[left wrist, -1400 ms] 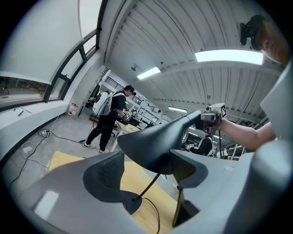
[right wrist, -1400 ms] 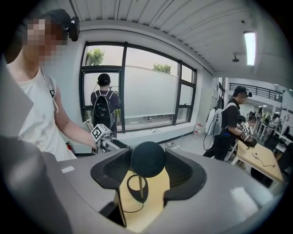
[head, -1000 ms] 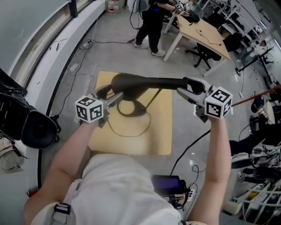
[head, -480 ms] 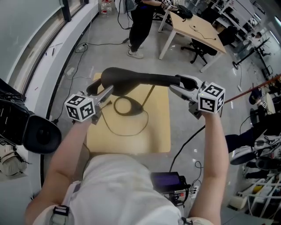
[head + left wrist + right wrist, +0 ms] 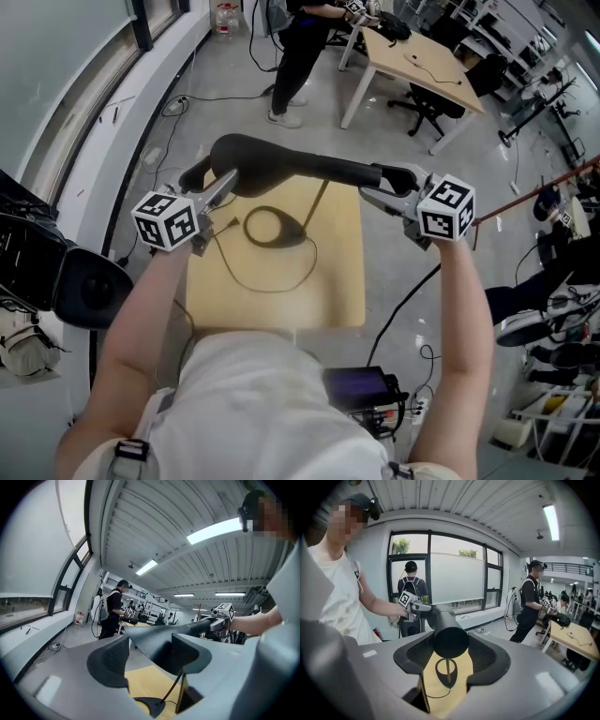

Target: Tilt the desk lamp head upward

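head view: the desk lamp (image 5: 300,171) lies crosswise above the small wooden table (image 5: 328,291), with its ring base (image 5: 272,228) on the tabletop. your left gripper (image 5: 211,180) clamps the wide lamp head (image 5: 253,161) at left. your right gripper (image 5: 386,185) clamps the arm (image 5: 342,173) at its right end.

left gripper view: jaws set wide, lamp head wedged between the pads.

right gripper view: the round arm end fills the gap, touching both pads; base below, on the table.

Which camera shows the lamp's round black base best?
The head view: the round black lamp base lies whole, seen from above. The left gripper view catches only part of it at the bottom; the right gripper view shows it small, under the lamp's arm end.
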